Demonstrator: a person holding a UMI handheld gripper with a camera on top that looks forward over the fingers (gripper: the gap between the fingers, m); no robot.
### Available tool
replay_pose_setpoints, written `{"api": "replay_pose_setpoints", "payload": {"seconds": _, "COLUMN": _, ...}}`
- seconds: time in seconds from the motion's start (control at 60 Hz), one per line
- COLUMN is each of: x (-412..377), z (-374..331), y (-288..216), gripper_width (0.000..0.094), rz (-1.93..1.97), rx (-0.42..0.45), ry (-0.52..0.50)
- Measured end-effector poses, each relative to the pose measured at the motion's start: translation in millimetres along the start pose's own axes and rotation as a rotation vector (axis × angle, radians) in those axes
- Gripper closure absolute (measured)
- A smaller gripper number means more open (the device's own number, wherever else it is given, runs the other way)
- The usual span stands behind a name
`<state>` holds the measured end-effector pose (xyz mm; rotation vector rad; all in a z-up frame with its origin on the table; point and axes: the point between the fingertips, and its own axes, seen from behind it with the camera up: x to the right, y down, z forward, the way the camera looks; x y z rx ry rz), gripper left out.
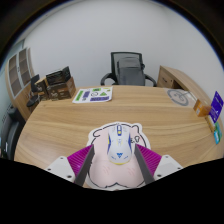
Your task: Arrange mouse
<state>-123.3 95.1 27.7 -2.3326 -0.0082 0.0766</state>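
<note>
A white mouse (120, 145) with blue and yellow markings lies on a pale pink bear-shaped mouse pad (103, 176) on the wooden table (60, 125). My gripper (119, 152) is low over the pad, with one finger at each side of the mouse. The purple pads (82, 160) sit against the mouse's flanks, so the fingers are shut on it. The mouse's underside and how it meets the pad are hidden.
A green and white leaflet (93, 95) lies at the table's far side. A round white object (180, 96) and a blue and green box (216, 106) are at the right. A grey office chair (128, 68) stands beyond the table, and shelves with dark items (52, 84) stand to the left.
</note>
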Motion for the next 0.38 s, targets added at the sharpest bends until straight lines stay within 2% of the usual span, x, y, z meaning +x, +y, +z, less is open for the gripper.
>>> {"api": "replay_pose_setpoints", "payload": {"seconds": 0.3, "x": -60, "z": -153, "y": 54, "gripper_width": 0.0104, "rz": 0.044, "rx": 0.105, "ry": 0.039}}
{"api": "replay_pose_setpoints", "payload": {"seconds": 0.383, "x": -71, "z": -192, "y": 86, "gripper_width": 0.0102, "rz": 0.067, "rx": 0.090, "ry": 0.060}}
